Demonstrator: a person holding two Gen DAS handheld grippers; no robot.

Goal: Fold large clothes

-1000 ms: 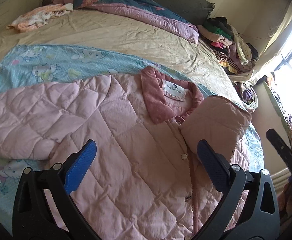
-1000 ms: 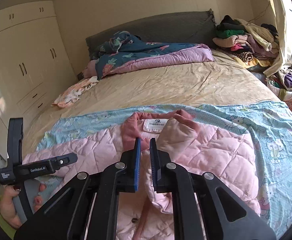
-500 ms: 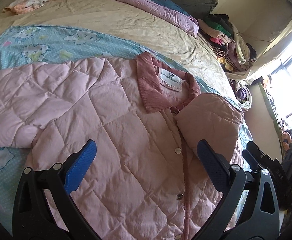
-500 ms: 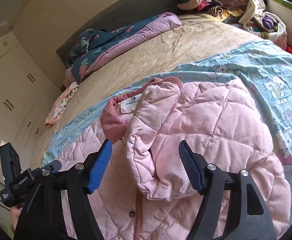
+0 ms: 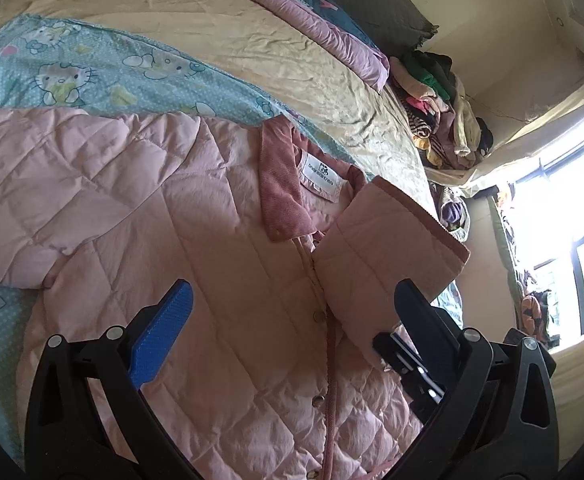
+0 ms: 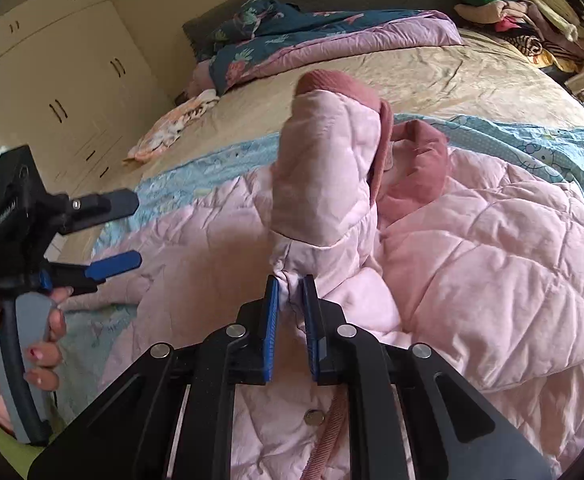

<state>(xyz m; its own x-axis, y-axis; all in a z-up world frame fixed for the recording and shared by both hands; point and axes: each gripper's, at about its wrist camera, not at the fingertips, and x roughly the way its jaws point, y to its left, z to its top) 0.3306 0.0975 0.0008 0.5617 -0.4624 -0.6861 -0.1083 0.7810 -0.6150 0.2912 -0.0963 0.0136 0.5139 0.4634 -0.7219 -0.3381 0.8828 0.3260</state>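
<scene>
My right hand-held gripper (image 6: 290, 300) pinches the jacket's (image 5: 212, 280) sleeve (image 6: 323, 176), which stands folded over the chest, mid-bed (image 5: 252, 40). My left hand-held gripper (image 5: 292, 304) hovers spread. I'd lay the sleeve flat along the front, avoiding bunching.

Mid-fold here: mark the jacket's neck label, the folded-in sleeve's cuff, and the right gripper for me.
neck label (image 5: 320, 174), left wrist view, middle of the white tag inside the collar.
sleeve cuff (image 6: 341, 84), right wrist view, darker pink ribbed band at the sleeve end.
right gripper (image 6: 290, 292), right wrist view, between fingertips pinching sleeve fabric.
</scene>
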